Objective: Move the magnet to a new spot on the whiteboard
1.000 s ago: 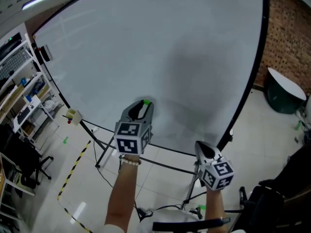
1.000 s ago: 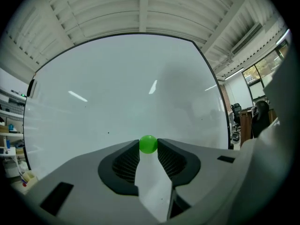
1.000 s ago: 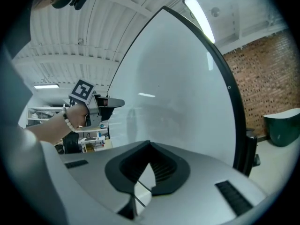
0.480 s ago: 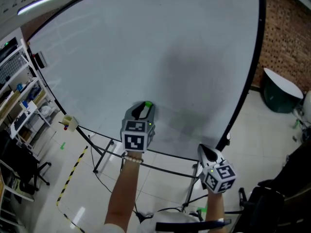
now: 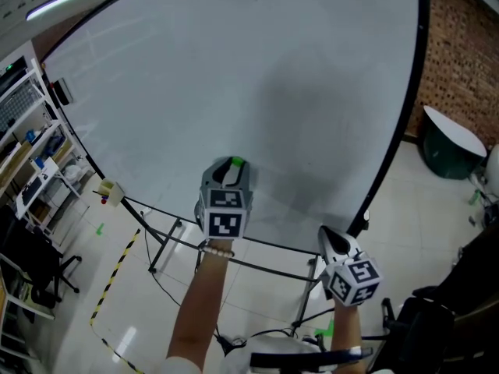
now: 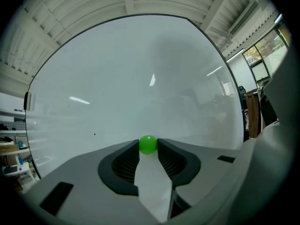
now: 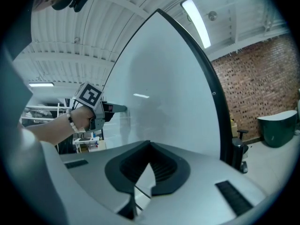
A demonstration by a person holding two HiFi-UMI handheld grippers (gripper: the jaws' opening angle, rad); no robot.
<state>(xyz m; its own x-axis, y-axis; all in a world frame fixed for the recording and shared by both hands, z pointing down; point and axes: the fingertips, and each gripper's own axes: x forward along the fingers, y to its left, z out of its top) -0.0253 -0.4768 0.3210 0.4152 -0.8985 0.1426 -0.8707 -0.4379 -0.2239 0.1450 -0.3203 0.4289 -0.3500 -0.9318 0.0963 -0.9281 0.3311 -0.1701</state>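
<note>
A small green magnet (image 6: 148,145) sits pinched between the tips of my left gripper (image 6: 148,141), which is shut on it. In the head view the magnet (image 5: 236,162) and the left gripper (image 5: 231,167) are at the lower middle of the big whiteboard (image 5: 234,76); whether the magnet touches the board I cannot tell. My right gripper (image 5: 330,237) hangs lower right, below the board's bottom edge. Its tips meet with nothing between them in the right gripper view (image 7: 150,145), which also shows the left gripper (image 7: 114,109) at the board.
The whiteboard stands on black tripod legs (image 5: 166,245) with cables on the floor. Shelves (image 5: 31,158) and a black chair (image 5: 43,275) are at the left, yellow-black floor tape (image 5: 117,275) runs beside them. A brick wall (image 5: 464,45) and a dark round bin (image 5: 448,153) are at the right.
The left gripper, still holding the magnet, has shifted a little along the board's lower part and rolled slightly. The right gripper has barely moved.
</note>
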